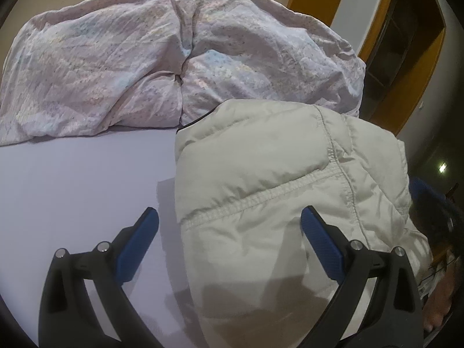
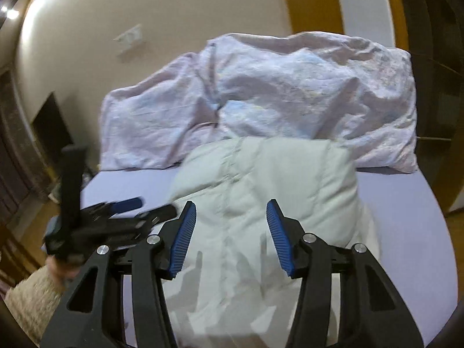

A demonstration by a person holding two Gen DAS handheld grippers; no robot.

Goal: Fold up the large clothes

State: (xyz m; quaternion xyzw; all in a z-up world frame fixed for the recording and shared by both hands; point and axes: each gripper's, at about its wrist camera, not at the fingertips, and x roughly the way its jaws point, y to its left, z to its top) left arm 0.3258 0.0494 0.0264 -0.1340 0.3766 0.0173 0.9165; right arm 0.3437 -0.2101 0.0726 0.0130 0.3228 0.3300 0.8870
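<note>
Low in both frames, left claw (image 1: pixel 229 232) gapes wide and right claw (image 2: pixel 232 223) spread, both empty over the puffy cream jacket (image 1: pixel 275 188) mid-frame on the bed (image 1: pixel 72 188). Slippery padding may spring open, or a grab could snag the crumpled duvet (image 1: pixel 116 63) behind.

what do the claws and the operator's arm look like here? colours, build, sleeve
Both the left claw and right claw are matte black plastic frames with triangular cutouts and silver round pivot bolts. Each finger carries a ribbed blue pad. No cables or markings show. The left claw also appears in the right wrist view, with an upright black handle. The operator's sleeve is fuzzy cream.
</note>
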